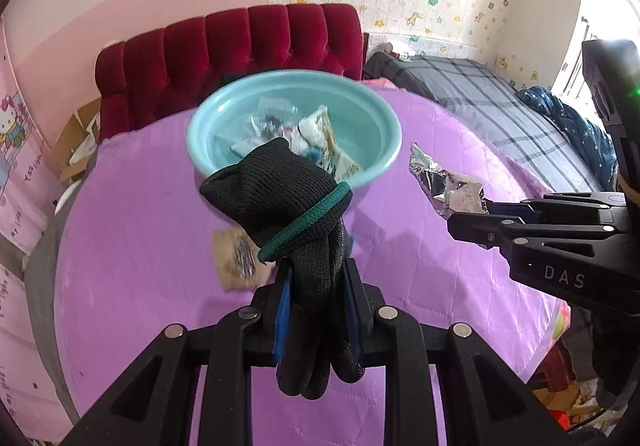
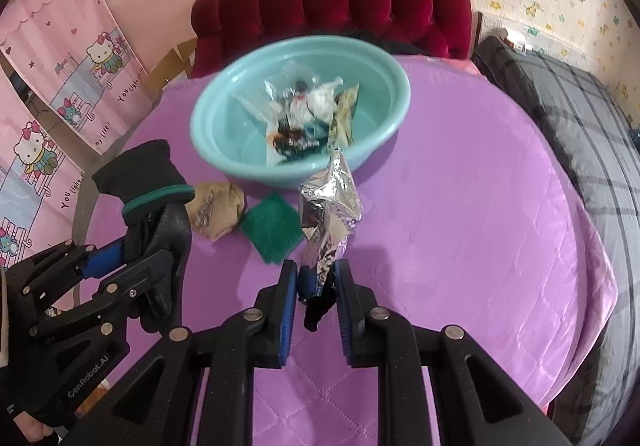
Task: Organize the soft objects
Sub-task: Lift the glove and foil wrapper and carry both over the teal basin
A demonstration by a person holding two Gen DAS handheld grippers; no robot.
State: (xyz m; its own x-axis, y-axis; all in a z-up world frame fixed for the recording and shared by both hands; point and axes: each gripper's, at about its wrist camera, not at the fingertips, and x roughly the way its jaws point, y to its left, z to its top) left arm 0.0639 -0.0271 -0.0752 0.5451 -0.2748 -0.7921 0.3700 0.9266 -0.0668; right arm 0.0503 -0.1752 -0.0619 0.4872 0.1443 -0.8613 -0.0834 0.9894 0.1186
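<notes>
My left gripper (image 1: 318, 282) is shut on a black knit glove (image 1: 292, 202) with a green cuff band and holds it above the purple table, just in front of the teal basin (image 1: 368, 114). The glove also shows in the right wrist view (image 2: 154, 214). My right gripper (image 2: 316, 282) is shut on a crumpled silver foil wrapper (image 2: 330, 202), held up in front of the basin (image 2: 224, 102). The wrapper shows at the right of the left wrist view (image 1: 448, 186). The basin holds several plastic bags and wrappers (image 2: 308, 114).
A beige sock (image 2: 216, 212) and a green scouring pad (image 2: 274, 228) lie on the purple quilted tablecloth (image 2: 460, 206) in front of the basin. A red tufted sofa (image 2: 332, 2) stands behind the table. A bed with a grey plaid cover (image 2: 580, 118) is at the right.
</notes>
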